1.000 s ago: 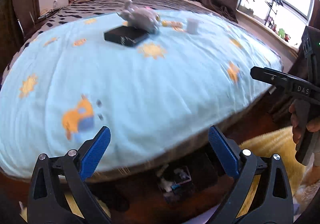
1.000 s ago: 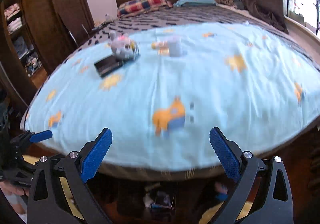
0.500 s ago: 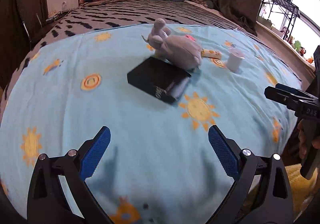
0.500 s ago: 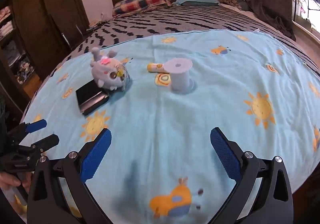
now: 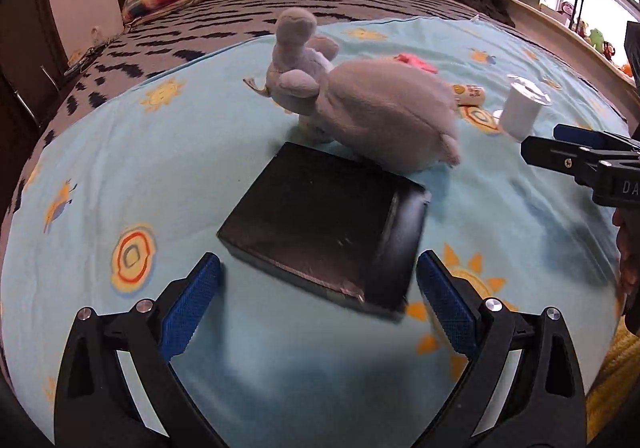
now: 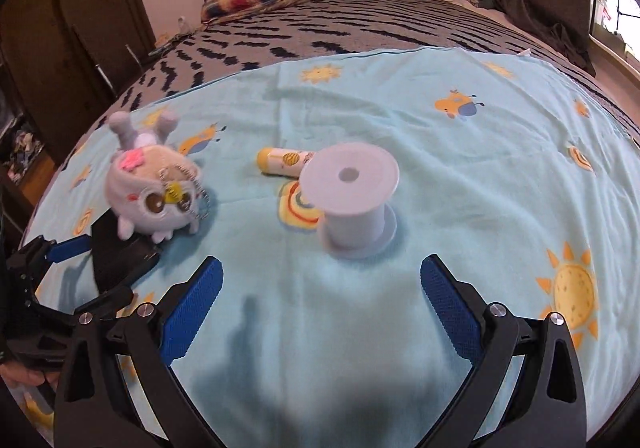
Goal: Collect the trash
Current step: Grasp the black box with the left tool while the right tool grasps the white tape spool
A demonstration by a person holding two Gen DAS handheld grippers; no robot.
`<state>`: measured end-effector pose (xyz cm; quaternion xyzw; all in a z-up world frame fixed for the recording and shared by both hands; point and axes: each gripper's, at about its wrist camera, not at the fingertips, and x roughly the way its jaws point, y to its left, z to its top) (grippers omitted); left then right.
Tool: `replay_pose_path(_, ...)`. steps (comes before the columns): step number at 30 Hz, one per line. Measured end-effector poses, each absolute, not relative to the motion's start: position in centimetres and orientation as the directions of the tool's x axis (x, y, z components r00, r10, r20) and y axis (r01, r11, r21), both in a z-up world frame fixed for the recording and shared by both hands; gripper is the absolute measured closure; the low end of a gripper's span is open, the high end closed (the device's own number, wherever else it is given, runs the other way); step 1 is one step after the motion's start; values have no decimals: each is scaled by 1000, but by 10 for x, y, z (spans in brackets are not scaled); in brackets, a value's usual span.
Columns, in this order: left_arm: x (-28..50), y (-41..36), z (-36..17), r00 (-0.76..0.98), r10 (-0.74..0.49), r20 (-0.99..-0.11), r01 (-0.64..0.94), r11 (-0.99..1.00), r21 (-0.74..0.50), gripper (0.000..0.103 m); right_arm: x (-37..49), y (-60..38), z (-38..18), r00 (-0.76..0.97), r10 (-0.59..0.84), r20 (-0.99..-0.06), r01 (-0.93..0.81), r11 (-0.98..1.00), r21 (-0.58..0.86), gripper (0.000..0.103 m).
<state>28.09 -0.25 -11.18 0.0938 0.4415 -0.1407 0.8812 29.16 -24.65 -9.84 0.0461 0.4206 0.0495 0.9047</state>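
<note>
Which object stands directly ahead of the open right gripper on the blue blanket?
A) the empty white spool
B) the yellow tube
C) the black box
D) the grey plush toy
A: in the right wrist view the empty white spool stands upright just beyond the right gripper, between its open fingers, while the grey plush toy and black box lie off to the left.

Both grippers have closed in: left gripper [image 5: 318,298] at the black box [image 5: 326,230], right gripper [image 6: 320,298] near the spool [image 6: 352,199].

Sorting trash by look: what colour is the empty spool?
White spool; the right wrist view shows it best.
</note>
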Motion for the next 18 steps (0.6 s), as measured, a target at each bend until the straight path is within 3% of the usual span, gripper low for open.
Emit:
replay_pose_path(3, 293, -3, -114, 557, -177, -812, 332, 943, 21, 8, 308, -251, -102, 649, 106, -754, -21, 992, 121, 5)
replay_pose_path(8, 311, -8, -116, 541, -175, -822, 334, 942, 19, 7, 323, -257, -103, 657, 94, -748, 7, 991, 130, 18)
replay_pose_path(11, 317, -9, -117, 535, -183, -825, 337, 942, 9, 7, 329, -257, -105, 652, 92, -752, 4, 992, 125, 33)
replay_pose_path(13, 317, -9, -117, 534, -187, -824, 338, 941, 6, 7, 331, -258, -105, 649, 93, -755, 5, 992, 126, 58)
replay_pose_path(15, 315, -9, -117, 537, -188, -822, 338, 941, 6, 8, 329, -259, -105, 653, 106, -750, -3, 990, 138, 68)
replay_pose_path(18, 311, -7, -115, 542, -191, -818, 335, 942, 1, 12, 324, -257, -102, 661, 110, -742, -16, 991, 133, 68)
